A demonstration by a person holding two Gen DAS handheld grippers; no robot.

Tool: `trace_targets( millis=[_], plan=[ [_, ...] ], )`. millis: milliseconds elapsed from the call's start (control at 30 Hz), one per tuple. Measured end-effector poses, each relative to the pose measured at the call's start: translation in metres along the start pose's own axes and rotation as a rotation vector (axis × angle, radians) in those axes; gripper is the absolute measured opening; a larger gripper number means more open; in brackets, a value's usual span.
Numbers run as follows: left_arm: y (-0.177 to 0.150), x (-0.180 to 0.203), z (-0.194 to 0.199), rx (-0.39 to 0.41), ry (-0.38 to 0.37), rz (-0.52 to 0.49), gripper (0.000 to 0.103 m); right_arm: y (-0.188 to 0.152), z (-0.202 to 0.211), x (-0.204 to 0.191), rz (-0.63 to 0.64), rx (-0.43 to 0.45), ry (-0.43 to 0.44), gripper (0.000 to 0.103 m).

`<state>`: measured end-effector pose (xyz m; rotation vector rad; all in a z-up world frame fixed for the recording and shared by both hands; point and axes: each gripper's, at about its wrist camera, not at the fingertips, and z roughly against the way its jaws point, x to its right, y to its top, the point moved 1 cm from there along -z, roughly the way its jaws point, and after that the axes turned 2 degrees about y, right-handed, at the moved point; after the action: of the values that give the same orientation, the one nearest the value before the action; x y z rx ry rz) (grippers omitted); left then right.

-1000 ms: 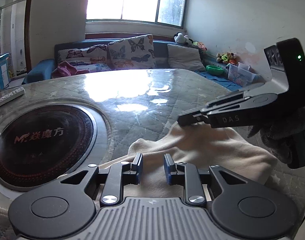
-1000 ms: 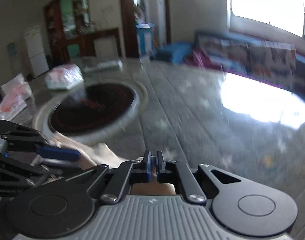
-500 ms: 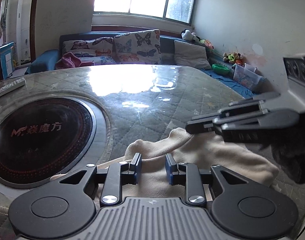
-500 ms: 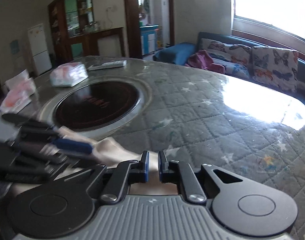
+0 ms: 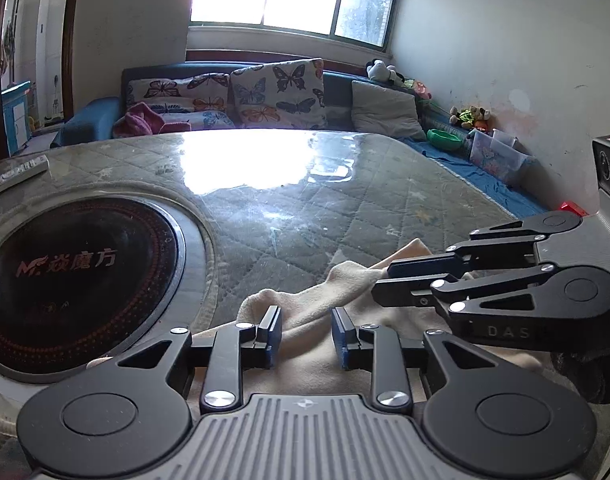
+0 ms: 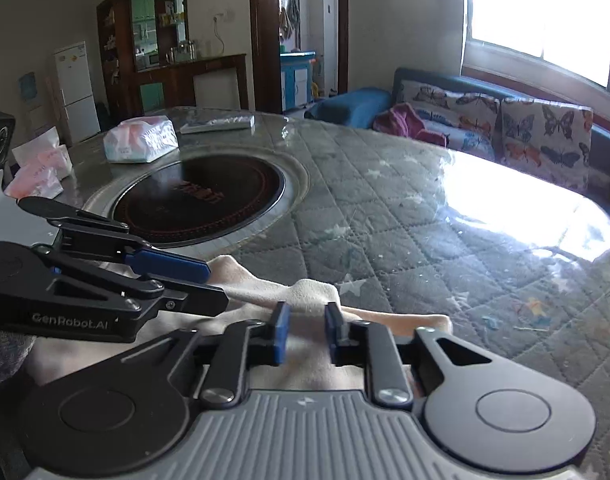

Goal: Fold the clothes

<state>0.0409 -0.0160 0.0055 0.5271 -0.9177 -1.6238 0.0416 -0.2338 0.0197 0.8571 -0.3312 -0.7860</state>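
A cream, soft fleece garment lies rumpled on the grey quilted table cover, just beside the round black glass cooktop set into it. The left gripper hangs over the cloth with its jaws apart. The right gripper has just been opening; cloth shows between its pads, seemingly no longer pinched.

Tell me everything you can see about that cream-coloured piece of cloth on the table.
The cream cloth looks soft and fleecy, like a small garment or towel. It lies rumpled, in loose folds, on the quilted table cover, beside the round black cooktop. The left gripper and right gripper both hang over it, jaws apart; the right's have just been opening, with cloth between them.
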Motion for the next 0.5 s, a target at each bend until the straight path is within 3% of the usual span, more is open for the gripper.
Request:
trace_targets(
  millis=[100,367,500],
  plan=[
    [-0.006,0.007,0.012,0.013,-0.023,-0.017,0.033,-0.007,0.013,-0.003,-0.004,0.000,0.000,0.022],
    [-0.036,0.032,0.038,0.031,-0.061,-0.078,0.034,-0.031,0.045,-0.036,0.089,0.007,0.015,0.037],
    [-0.049,0.038,0.044,0.036,-0.042,-0.113,0.034,-0.041,0.052,-0.050,0.127,0.012,0.014,0.038]
  ],
)
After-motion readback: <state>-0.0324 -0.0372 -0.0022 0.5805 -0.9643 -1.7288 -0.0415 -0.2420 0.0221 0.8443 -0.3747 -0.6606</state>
